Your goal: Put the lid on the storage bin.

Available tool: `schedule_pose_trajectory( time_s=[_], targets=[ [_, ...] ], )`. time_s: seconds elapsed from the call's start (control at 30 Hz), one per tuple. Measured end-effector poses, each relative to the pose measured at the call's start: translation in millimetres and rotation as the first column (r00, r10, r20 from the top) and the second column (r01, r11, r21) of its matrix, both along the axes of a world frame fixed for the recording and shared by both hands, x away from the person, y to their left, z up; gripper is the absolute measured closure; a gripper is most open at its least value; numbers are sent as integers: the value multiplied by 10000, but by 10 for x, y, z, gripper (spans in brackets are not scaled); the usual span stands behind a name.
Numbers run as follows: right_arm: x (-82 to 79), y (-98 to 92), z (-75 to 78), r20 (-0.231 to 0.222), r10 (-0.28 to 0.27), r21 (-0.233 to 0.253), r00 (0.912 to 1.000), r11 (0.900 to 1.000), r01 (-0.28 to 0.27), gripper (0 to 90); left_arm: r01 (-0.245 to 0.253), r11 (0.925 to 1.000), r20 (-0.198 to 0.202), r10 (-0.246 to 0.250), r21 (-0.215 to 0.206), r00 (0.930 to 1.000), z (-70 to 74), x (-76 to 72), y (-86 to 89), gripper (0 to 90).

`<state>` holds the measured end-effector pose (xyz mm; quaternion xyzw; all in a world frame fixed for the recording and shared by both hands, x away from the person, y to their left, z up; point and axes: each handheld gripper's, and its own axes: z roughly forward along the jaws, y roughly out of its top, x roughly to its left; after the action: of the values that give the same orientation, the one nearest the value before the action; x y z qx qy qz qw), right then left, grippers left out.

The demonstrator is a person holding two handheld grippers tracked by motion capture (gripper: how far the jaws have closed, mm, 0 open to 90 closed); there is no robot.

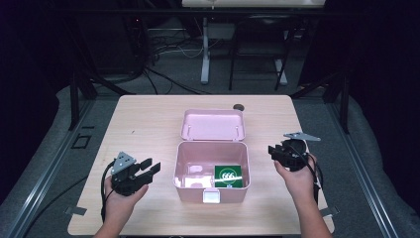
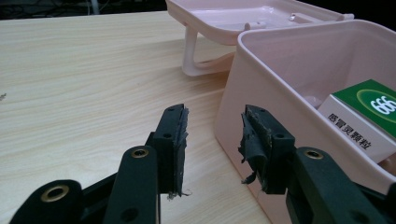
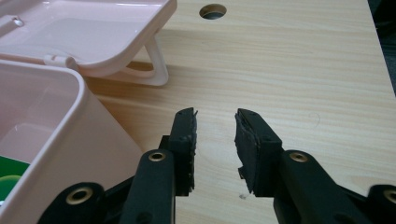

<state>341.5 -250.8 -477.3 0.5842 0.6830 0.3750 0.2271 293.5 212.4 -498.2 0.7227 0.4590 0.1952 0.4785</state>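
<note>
a lab or recording studio, not a home: a bare light-wood worktop [image 1: 148,124] stands inside a frame of black metal struts [image 1: 75,99], ringed by dark curtains. loose cables [image 1: 168,49] trail across the grey floor behind it, past the white legs of another table [image 1: 205,54].

A box [image 1: 211,171] sits mid-desk [image 1: 148,124] toward the near edge, its lid [image 1: 213,124] lying open behind it. A carton [image 1: 228,176] lies in the box's right half. Tongs flank the box: left tongs [image 1: 148,167], right tongs [image 1: 275,151].
</note>
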Motion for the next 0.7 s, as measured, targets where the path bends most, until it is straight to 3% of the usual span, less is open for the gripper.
schedule_pose_trajectory(
  time_s=[0.23,0.37,0.6,0.63,0.7],
  targets=[
    [4,10,20,25,-59,-10,10000,10000,59,657,176,9998,-99,-177,-66,9998,50,-3,-11,633],
    [2,54,35,-236,241,181,9994,9996,-237,658,453,9990,-172,-453,14,9988,102,-56,-66,609],
    [-10,228,162,114,677,365,9976,9970,-681,708,987,9951,-163,-987,-30,9950,176,-133,-207,602],
    [3,254,168,339,586,431,9977,9973,-600,710,1058,9944,-112,-1058,-26,9943,180,-134,-227,602],
    [18,264,211,176,739,432,9971,9963,-746,703,1149,9934,-123,-1150,-23,9933,201,-141,-252,602]
  ],
)
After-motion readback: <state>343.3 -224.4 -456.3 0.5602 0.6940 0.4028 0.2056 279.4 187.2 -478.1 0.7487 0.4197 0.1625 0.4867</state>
